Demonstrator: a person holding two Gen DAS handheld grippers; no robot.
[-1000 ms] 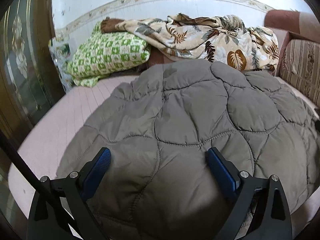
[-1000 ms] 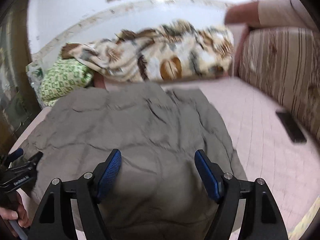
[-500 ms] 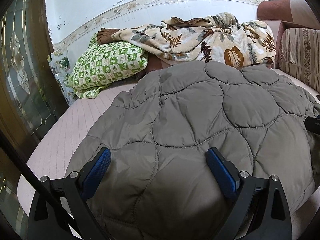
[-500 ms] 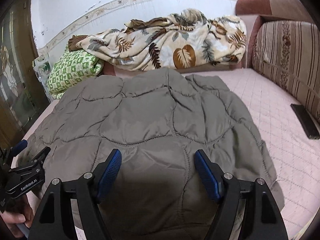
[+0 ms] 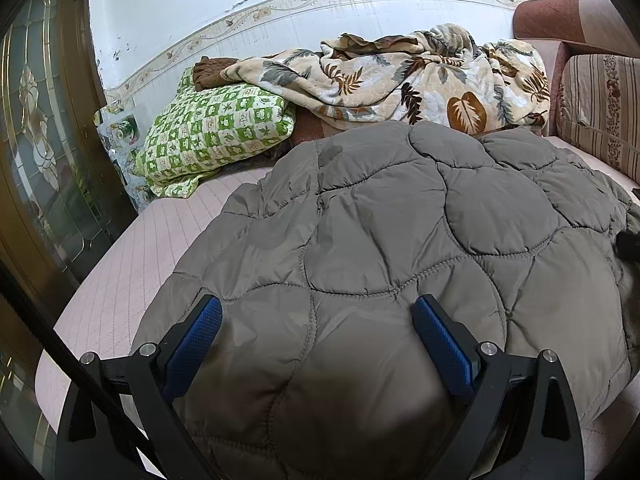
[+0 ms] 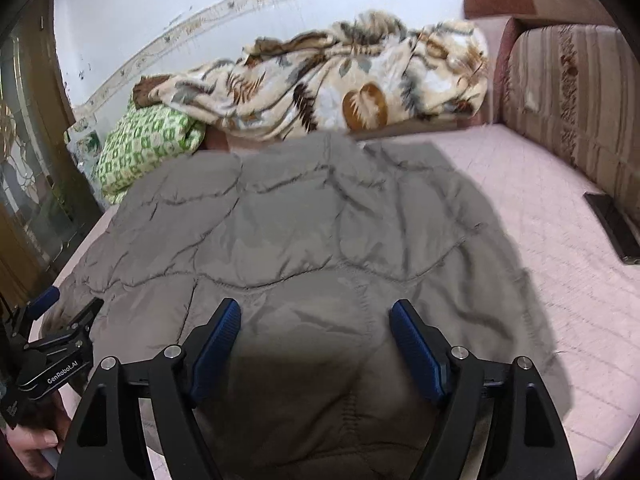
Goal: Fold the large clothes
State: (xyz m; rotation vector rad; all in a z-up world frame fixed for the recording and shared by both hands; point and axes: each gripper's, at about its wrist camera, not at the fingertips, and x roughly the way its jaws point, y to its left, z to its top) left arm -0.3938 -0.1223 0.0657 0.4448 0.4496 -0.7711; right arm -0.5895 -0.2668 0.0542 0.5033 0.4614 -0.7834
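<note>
Grey quilted jacket (image 5: 384, 240) fills most of what I see from both wrists, spread flat across the pink bed (image 5: 120, 288) with its near hem bunched up under my cameras. My left hand-held gripper (image 5: 316, 344) is released, its blue pads (image 5: 192, 344) wide apart above the padded fabric and pinching nothing. My right hand-held gripper (image 6: 314, 344) is released too, spread over the hem on the other side; that view is a little blurred. From the right wrist I can see the left tool at the jacket's far left edge, with the person's fingers (image 6: 32, 440) wrapped round its handle.

Beyond the jacket, a leaf-print blanket (image 5: 420, 80) is heaped against the wall, partly overlapping a green checked pillow (image 5: 216, 132). A striped cushion (image 6: 568, 92) runs along the right side, and a dark flat phone-like object (image 6: 612, 228) lies on the bed just beside it.
</note>
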